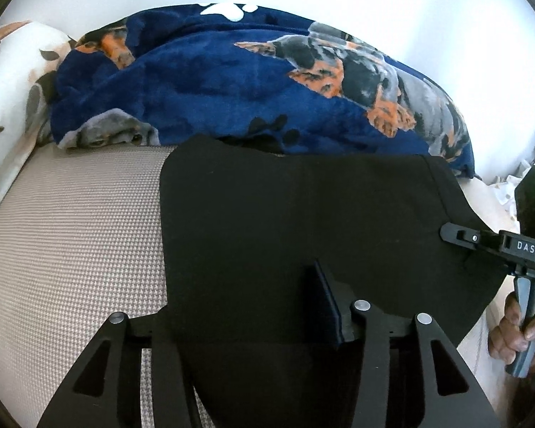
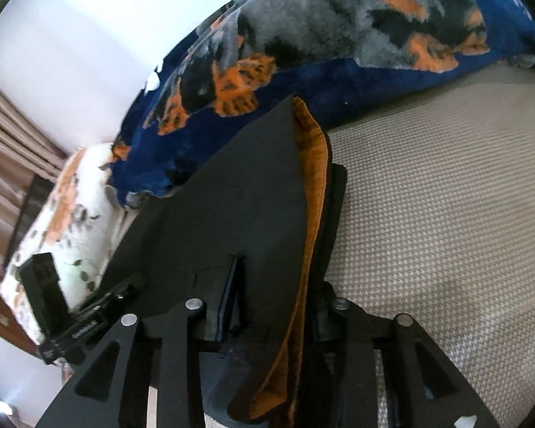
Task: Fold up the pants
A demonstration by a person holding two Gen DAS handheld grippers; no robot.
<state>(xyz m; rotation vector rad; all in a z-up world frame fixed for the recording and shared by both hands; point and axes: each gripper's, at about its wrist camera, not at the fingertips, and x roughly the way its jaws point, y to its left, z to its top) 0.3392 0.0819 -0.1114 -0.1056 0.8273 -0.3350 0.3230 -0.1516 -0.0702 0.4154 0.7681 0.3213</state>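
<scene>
The black pants (image 1: 303, 221) hang stretched between my two grippers above a beige woven bed surface (image 1: 71, 242). My left gripper (image 1: 267, 306) is shut on the pants' near edge; cloth drapes over its fingers, and one finger (image 1: 326, 306) shows. My right gripper (image 1: 456, 233) reaches in from the right and pinches the pants' right edge. In the right wrist view the right gripper (image 2: 278, 285) is shut on the pants (image 2: 239, 192), whose orange lining (image 2: 308, 185) shows at the folded edge. The left gripper (image 2: 100, 306) appears at the lower left.
A navy blanket with a dog print (image 1: 249, 82) is heaped at the back of the bed. A white patterned pillow (image 1: 14, 89) lies at the left. A white wall is behind. Brown curtains (image 2: 7, 142) hang at the left in the right wrist view.
</scene>
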